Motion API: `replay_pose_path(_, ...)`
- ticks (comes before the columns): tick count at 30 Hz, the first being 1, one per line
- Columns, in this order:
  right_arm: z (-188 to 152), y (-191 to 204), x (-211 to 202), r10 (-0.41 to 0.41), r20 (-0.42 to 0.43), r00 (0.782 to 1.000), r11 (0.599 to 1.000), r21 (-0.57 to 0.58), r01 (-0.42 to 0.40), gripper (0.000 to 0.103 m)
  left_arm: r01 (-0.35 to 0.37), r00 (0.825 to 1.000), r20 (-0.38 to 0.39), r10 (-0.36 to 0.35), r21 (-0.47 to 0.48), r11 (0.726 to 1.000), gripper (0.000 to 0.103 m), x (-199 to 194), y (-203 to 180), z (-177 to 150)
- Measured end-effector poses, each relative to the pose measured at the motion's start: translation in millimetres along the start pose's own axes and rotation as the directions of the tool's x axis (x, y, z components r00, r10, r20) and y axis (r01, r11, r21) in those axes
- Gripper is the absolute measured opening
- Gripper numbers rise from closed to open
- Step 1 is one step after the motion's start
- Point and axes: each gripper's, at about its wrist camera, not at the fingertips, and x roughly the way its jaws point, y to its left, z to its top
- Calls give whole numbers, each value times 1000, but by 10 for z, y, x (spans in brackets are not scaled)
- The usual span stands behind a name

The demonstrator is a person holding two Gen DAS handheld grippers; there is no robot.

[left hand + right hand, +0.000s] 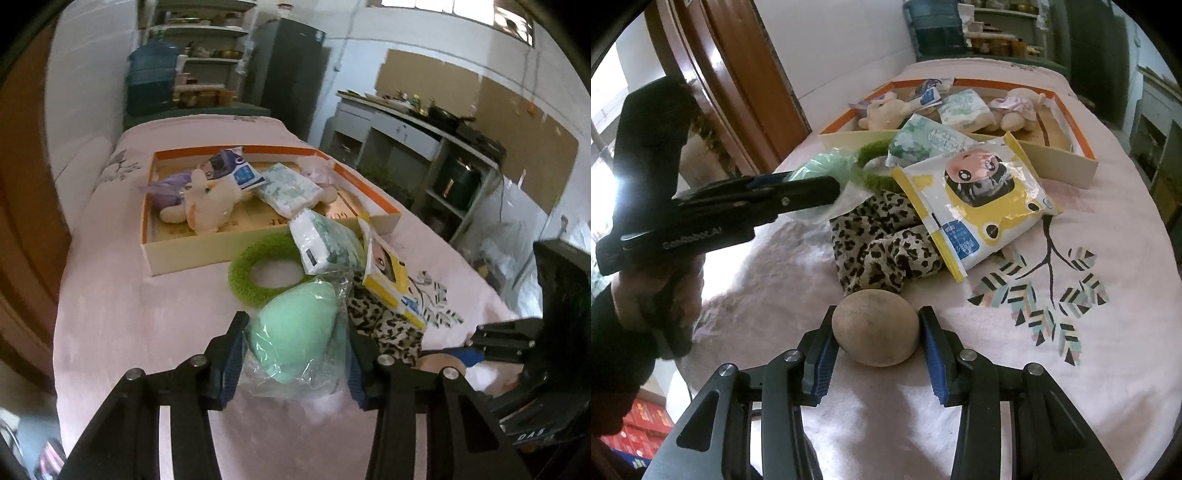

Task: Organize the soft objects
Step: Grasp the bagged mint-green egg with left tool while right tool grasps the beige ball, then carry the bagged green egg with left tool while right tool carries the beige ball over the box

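L gripper (295, 354) jaws round bagged green sponge (295, 332), grip unclear | R gripper (877, 343) jaws pinching beige egg sponge (875, 326) | risk: slick wrap slips; sponge squirts out

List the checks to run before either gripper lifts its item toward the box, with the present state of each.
1. Left gripper straddles the green sponge in its clear wrapper: ok.
2. Left pads pressing the sponge: cannot tell.
3. Right gripper closed on the beige sponge: ok.
4. Free room in the orange-rimmed box: ok, bare floor near the front.
5. Green sponge clear of the green ring: cannot tell.
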Motion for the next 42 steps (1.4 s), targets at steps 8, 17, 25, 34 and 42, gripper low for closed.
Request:
replay_pose_path(8, 57, 9, -102, 5, 19, 1000, 1000, 3, -5, 43, -94, 993, 55, 100, -109, 990, 47, -213, -49, 32)
replay_pose_path(17, 192, 44, -320, -2, 82, 997, 1000, -18, 4, 43, -112, 988, 84, 128, -178, 978, 47, -317, -119, 115)
replay_pose_path(25, 382, -1, -451, -22, 142, 990, 999, -26, 26, 43, -164, 973, 124, 193, -216, 962, 47, -386, -185, 247)
replay_pose_path(34, 608, -75, -588, -43, 213, 976, 999, -14, 47, 43, -171, 969, 132, 207, -242, 955, 47, -357, -211, 359)
replay_pose_path(42, 836, -181, -638, -43, 260, 965, 999, 27, 37, 43, -168, 966, 148, 213, -269, 948, 47, -340, -197, 453)
